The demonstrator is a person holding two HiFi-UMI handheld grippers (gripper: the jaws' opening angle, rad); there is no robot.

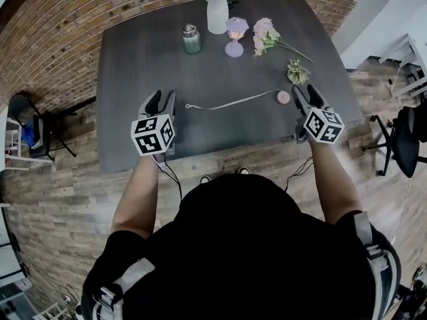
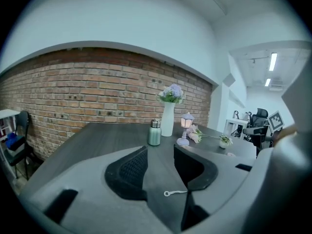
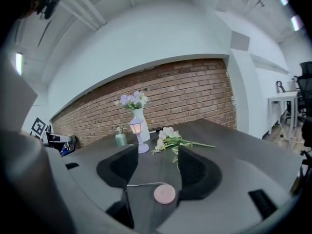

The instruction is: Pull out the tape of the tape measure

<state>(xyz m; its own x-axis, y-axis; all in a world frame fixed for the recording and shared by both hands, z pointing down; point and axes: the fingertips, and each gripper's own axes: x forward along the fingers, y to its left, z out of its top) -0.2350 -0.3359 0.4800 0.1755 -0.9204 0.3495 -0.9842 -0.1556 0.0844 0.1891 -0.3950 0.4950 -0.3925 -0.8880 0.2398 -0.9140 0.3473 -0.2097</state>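
My left gripper [image 1: 163, 99] and right gripper [image 1: 305, 93] hold their fingers [image 2: 129, 172] wide, gripping nothing, while the tape [image 1: 233, 102] lies extended on the surface [image 1: 133, 59], long axis side to side, ring end [image 1: 189, 106] pointing toward my left gripper, pink case [image 1: 283, 97] just beside my right.

The 2 jaws of the left gripper [image 2: 160, 152] are held apart, and the tape [image 2: 175, 192] is seen lying on the desk [image 2: 97, 135] between them. A bottle [image 2: 154, 132] and vase [image 2: 167, 119] are set beyond.
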